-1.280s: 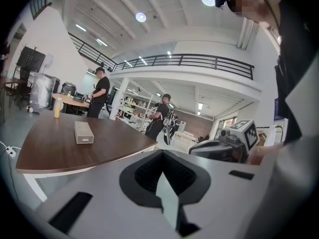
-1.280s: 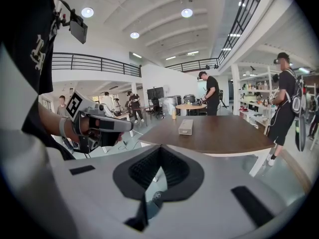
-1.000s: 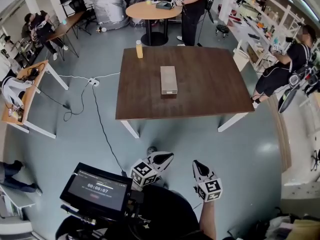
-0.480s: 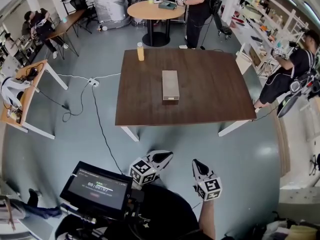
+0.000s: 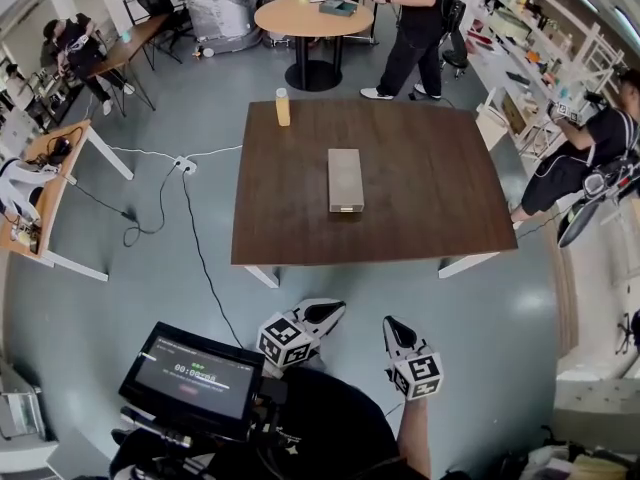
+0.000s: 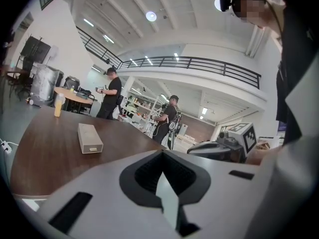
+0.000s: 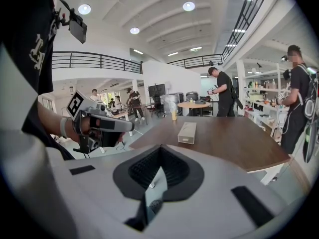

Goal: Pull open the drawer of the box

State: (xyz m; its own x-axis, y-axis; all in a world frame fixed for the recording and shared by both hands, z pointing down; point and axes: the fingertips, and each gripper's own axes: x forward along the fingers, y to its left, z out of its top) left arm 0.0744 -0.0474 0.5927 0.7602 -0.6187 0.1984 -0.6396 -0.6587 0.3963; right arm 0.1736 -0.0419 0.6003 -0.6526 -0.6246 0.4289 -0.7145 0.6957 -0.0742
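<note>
Jaws clenched and empty on both grippers: left gripper [image 5: 336, 312] and right gripper [image 5: 391, 325], held over the floor short of the table [image 5: 430, 208]. One round table [image 5: 300, 20] behind it, three people around the room. One screen [image 5: 195, 380] beside the left gripper. One box [image 5: 346, 179] mid-table, drawer closed, well apart from both grippers. One bottle [image 5: 283, 107] at the far-left corner. Only the gripper views show the drawer's handle.
</note>
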